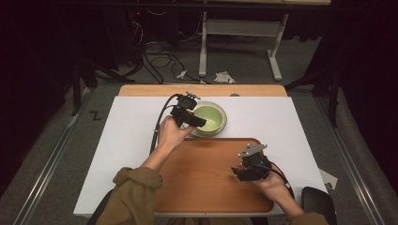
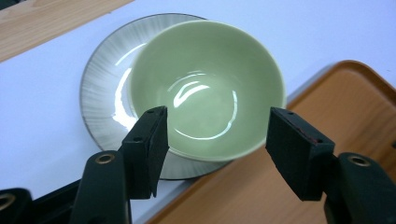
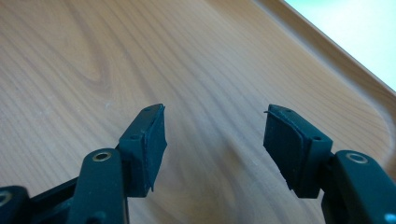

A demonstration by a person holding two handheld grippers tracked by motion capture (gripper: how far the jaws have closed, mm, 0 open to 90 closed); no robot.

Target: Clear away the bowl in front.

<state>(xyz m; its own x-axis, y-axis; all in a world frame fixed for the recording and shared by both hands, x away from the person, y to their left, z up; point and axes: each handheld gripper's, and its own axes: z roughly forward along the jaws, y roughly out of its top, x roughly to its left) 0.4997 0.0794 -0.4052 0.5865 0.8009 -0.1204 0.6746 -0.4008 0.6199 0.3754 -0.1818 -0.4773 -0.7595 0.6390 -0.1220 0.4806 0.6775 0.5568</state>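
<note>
In the left gripper view, the left gripper [image 2: 212, 140] rises from the bottom edge with jaws spread wide, nothing pinched. The green bowl [image 2: 208, 88] fills the middle of the frame just beyond them, its near rim between the pads, clear of both. It sits on a grey plate [image 2: 100, 93], upper left. The right gripper [image 3: 215, 140] hangs spread over the tray [image 3: 93, 60], lower right in the high view.
</note>
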